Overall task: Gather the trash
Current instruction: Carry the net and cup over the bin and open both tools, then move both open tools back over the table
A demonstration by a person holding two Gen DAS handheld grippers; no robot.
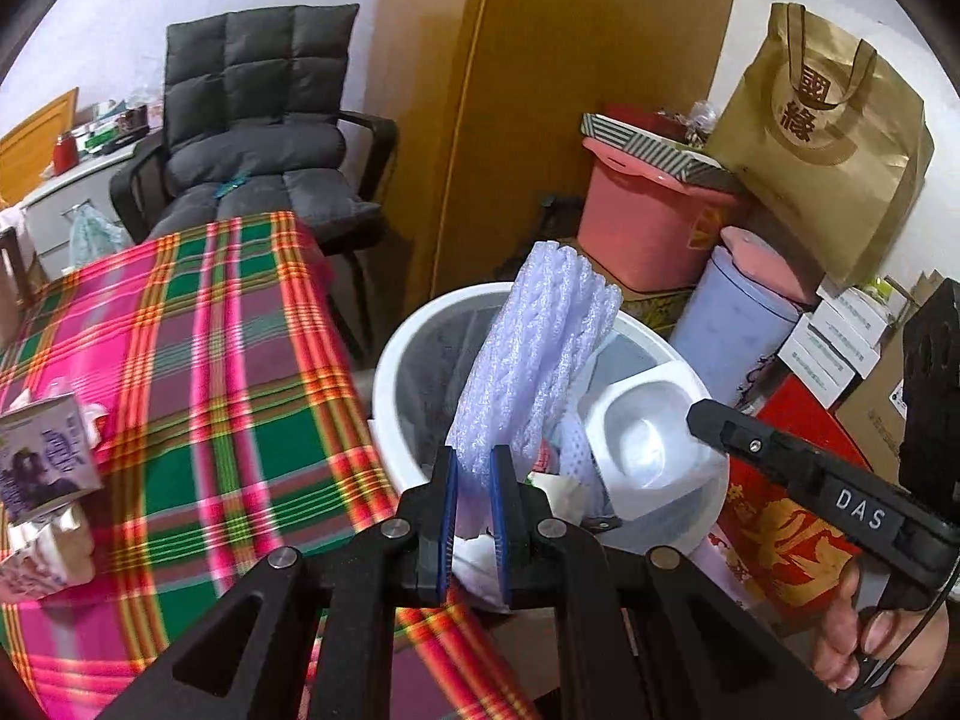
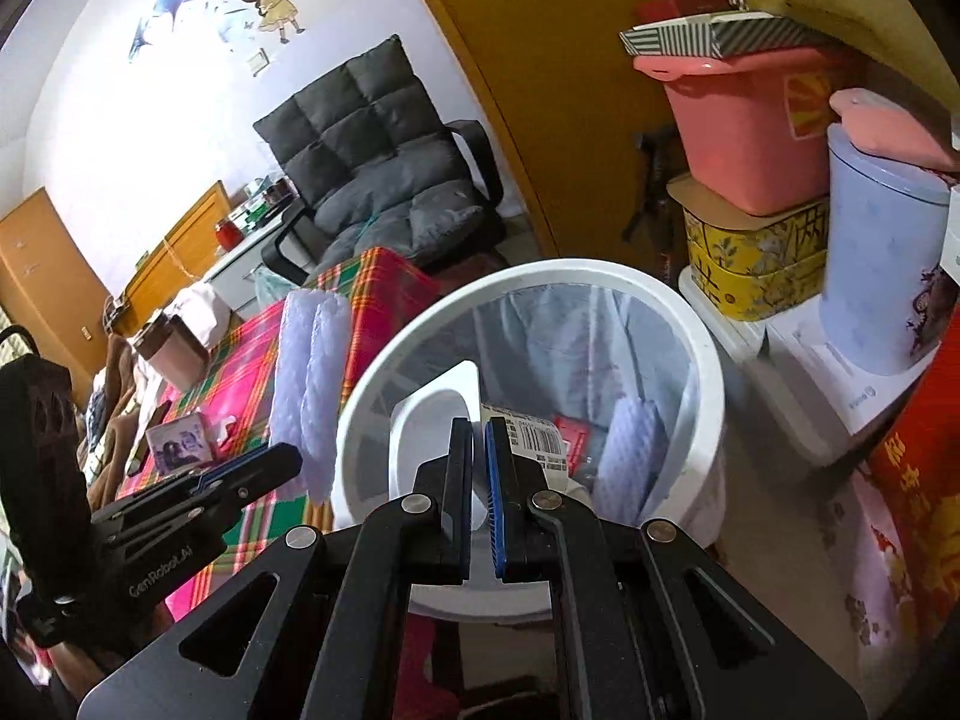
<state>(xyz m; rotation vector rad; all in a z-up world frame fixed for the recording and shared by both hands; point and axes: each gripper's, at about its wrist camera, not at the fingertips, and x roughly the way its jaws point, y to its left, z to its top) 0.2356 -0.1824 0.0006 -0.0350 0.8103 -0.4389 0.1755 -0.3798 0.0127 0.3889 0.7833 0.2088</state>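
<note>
Beside the plaid table (image 1: 198, 360), my left claw (image 1: 474, 516) pinches the white foam net (image 1: 528, 360) over the white bin (image 2: 690, 324) for dropping, while my right claw (image 2: 477, 498) pinches the white plastic tray (image 2: 432, 420) there too.

Foam net (image 1: 540, 354) textured; plastic bin (image 2: 690, 324) glossy.

blurred: plaid tablecloth (image 1: 198, 372) | cut off: carton (image 1: 42, 462) | hidden: bin (image 2: 708, 360) floor

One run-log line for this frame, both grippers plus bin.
left gripper: shut on foam net | right gripper: shut on white tray, above bin | bin: lined, holds trash
</note>
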